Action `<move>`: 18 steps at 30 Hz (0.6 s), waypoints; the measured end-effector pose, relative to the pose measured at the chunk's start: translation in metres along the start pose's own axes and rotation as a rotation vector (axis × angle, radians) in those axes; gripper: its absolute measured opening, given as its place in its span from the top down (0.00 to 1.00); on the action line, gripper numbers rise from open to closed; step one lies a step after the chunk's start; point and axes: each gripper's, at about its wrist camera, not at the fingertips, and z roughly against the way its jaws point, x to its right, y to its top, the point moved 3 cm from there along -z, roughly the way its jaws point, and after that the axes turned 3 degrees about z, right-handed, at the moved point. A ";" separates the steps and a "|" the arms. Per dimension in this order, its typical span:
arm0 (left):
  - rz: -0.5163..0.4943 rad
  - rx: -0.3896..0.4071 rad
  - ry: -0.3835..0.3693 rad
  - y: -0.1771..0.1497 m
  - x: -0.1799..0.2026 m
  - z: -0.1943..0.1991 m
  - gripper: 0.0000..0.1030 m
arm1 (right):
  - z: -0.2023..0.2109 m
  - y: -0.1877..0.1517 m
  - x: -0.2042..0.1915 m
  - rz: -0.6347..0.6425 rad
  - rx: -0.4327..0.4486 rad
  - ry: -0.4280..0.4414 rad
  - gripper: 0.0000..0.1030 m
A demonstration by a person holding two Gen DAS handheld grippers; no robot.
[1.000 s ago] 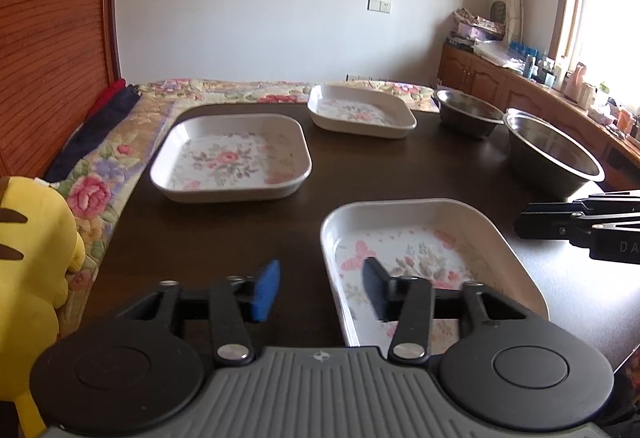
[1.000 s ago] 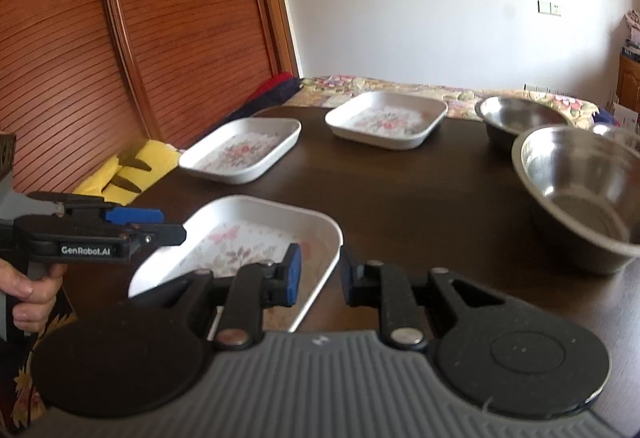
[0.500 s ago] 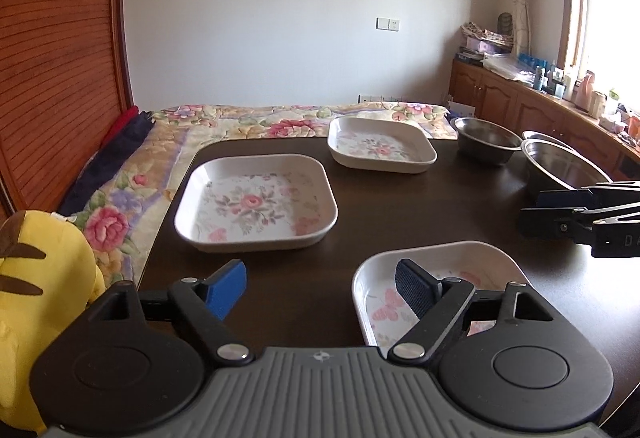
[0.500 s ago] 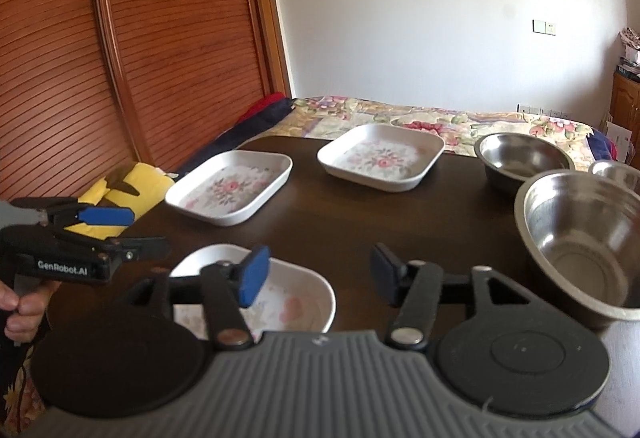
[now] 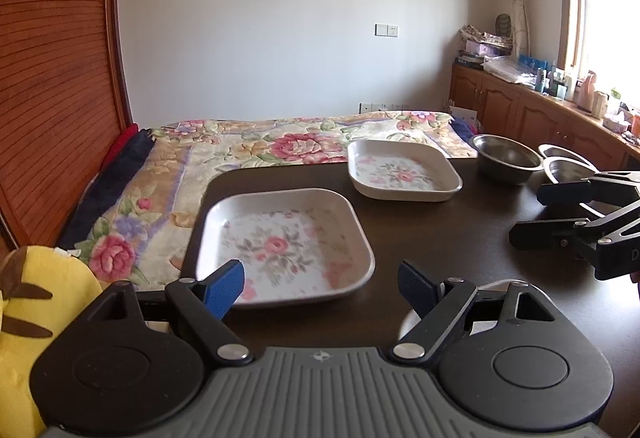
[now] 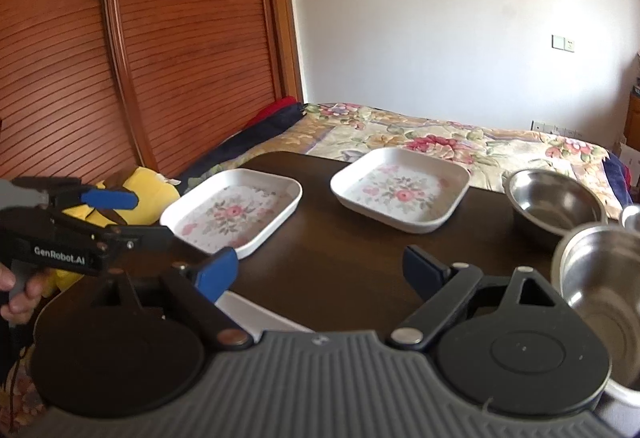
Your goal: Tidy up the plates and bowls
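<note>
Two white floral square plates lie ahead of me on the dark table (image 5: 440,230): a nearer one (image 5: 284,246) (image 6: 232,214) and a farther one (image 5: 402,170) (image 6: 400,190). A third white plate (image 6: 248,312) shows only as a sliver under the grippers. Steel bowls (image 5: 506,158) (image 6: 554,202) stand at the right, the largest (image 6: 600,278) beside my right gripper. My left gripper (image 5: 320,286) (image 6: 154,219) is open and holds nothing. My right gripper (image 6: 320,272) (image 5: 528,216) is open and holds nothing too.
A yellow plush toy (image 5: 40,290) sits off the table's left edge. A bed with a floral quilt (image 5: 280,142) lies beyond the far edge. Wooden cabinets (image 5: 540,114) line the right wall. A hand (image 6: 16,298) grips the left tool.
Both grippers have opened wider and drawn back and up from the nearest plate, which has dropped almost out of both views. The plates and bowls on the table have not moved.
</note>
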 end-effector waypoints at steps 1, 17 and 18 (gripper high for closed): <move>-0.001 0.002 0.008 0.002 -0.003 -0.002 0.16 | -0.003 0.002 -0.001 0.005 -0.002 0.003 0.13; 0.038 -0.054 0.009 0.020 -0.064 -0.049 0.29 | -0.068 0.022 -0.018 -0.001 -0.114 0.094 0.46; 0.041 -0.061 0.004 0.021 -0.067 -0.052 0.33 | -0.072 0.022 -0.018 -0.004 -0.124 0.100 0.50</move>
